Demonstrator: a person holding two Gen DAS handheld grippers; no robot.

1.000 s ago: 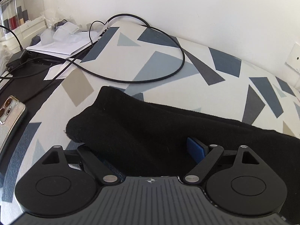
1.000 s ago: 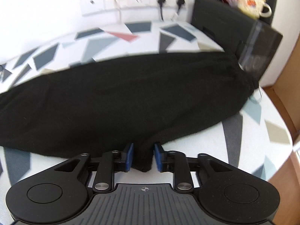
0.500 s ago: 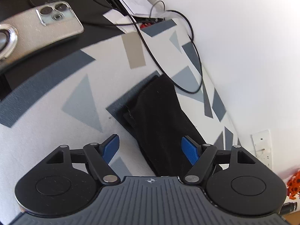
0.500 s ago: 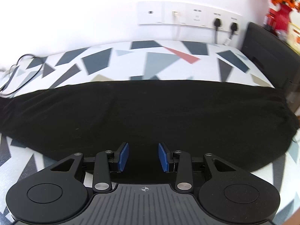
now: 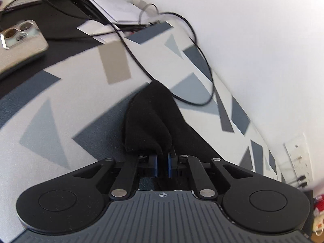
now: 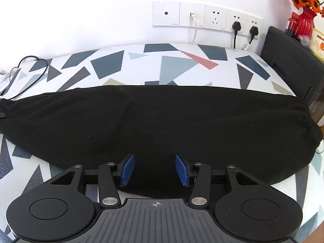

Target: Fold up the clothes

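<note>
A black cloth lies stretched in a long band across the patterned counter, its far edge toward the wall sockets and its one end near the black box. The left hand-held gripper is pressed together on the cloth's other end, pinching a raised fold of it just short of the black cable. The right hand-held gripper stands spread, its blue pads over the near edge of the cloth and gripping nothing.

The cloth looks soft, thick and limp, like knit or fleece: light, not slippery, sure to sag and bunch between holds. I judge it best taken at corners or hemmed edges, through all layers, with both ends lifted evenly.
</note>
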